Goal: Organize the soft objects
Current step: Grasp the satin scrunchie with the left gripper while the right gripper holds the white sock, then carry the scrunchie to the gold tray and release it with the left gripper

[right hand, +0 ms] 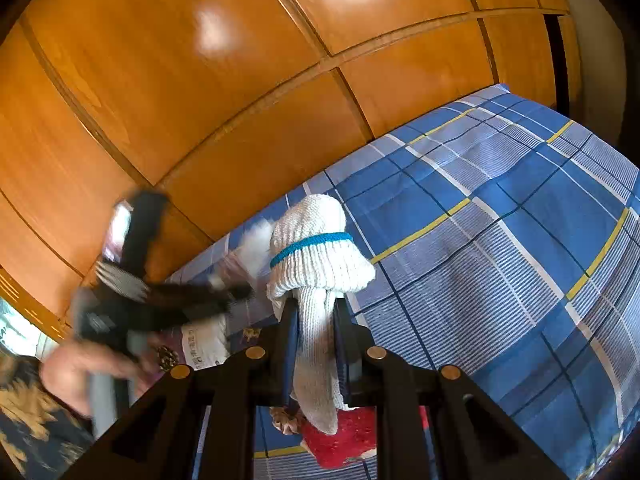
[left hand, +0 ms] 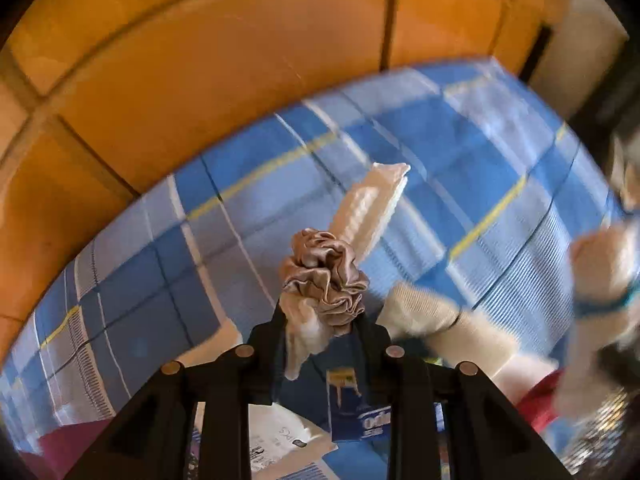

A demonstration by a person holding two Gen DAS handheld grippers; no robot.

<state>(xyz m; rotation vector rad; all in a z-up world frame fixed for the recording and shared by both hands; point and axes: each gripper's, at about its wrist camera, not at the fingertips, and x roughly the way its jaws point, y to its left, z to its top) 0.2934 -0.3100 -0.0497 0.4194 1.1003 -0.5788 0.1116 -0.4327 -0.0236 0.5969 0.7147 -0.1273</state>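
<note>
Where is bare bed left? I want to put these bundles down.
Free: the plaid sheet right of the white bundle, up to the wardrobe. Crowded: the near edge, with papers, a red cloth and a cream sock.

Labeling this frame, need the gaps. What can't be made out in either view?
- Left wrist view: whether the left gripper pinches the scrunchie, the pale cloth below it, or both; the fingers cover the contact.
- Left wrist view: right edge is motion-blurred; the banded knit roll is smeared.
- Right wrist view: the other gripper is blurred.
- Right wrist view: red item cut off by gripper frame.
</note>
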